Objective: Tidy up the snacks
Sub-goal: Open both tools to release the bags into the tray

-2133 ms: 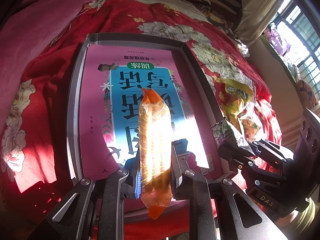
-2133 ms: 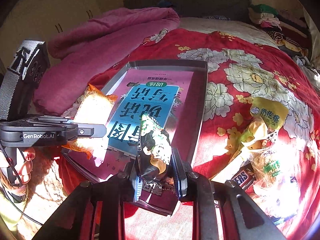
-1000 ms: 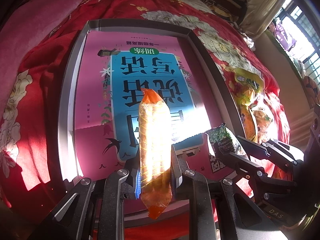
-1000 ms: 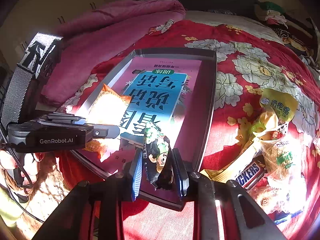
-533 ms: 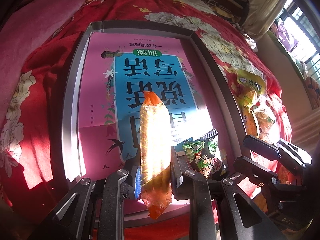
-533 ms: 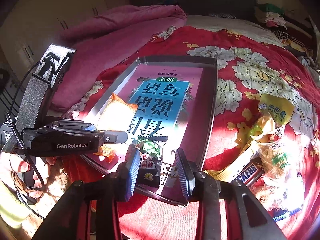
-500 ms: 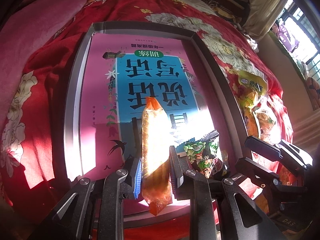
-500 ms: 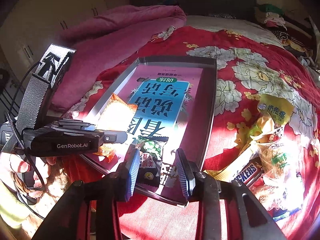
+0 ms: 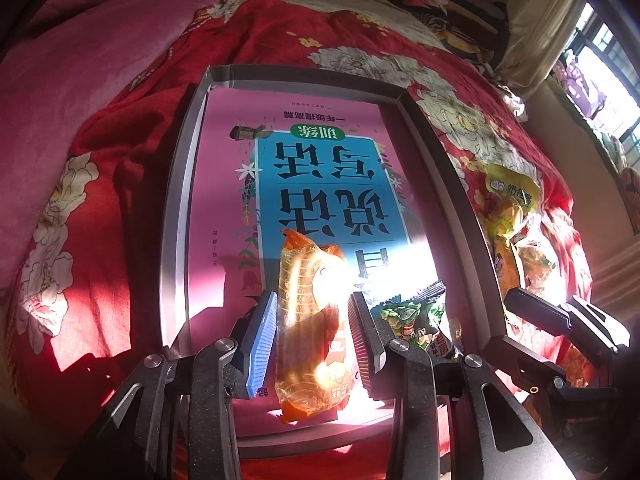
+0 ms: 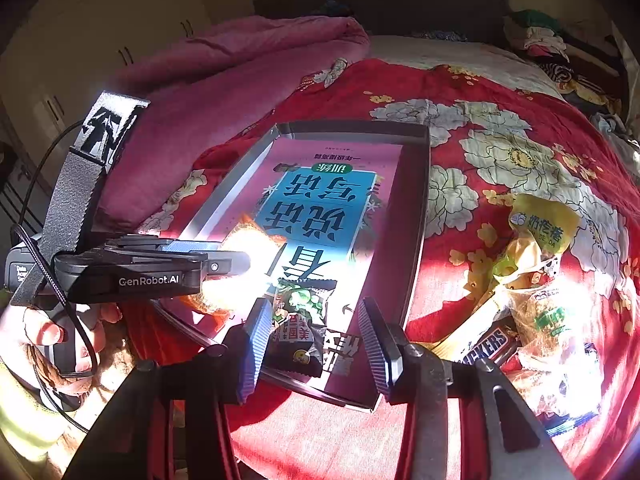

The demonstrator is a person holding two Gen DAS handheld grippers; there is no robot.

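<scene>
1. Jaws of the left gripper (image 9: 312, 336) are opening around the orange snack pack (image 9: 310, 320), which lies between them on the tray (image 9: 176, 216); the right gripper (image 10: 310, 340) jaws are also opening, the green-and-black snack packet (image 10: 298, 328) lying loose between them.
2. To finish this release well, I would open both fully, then lift straight away so neither wrapper drags along.
3. Inside the tray a pink and blue book (image 9: 320, 168) covers the floor; both packs sit at its near end, side by side.
4. More snacks (image 10: 532, 288), including a yellow bag and a Snickers bar, wait on the bed right of the tray.
</scene>
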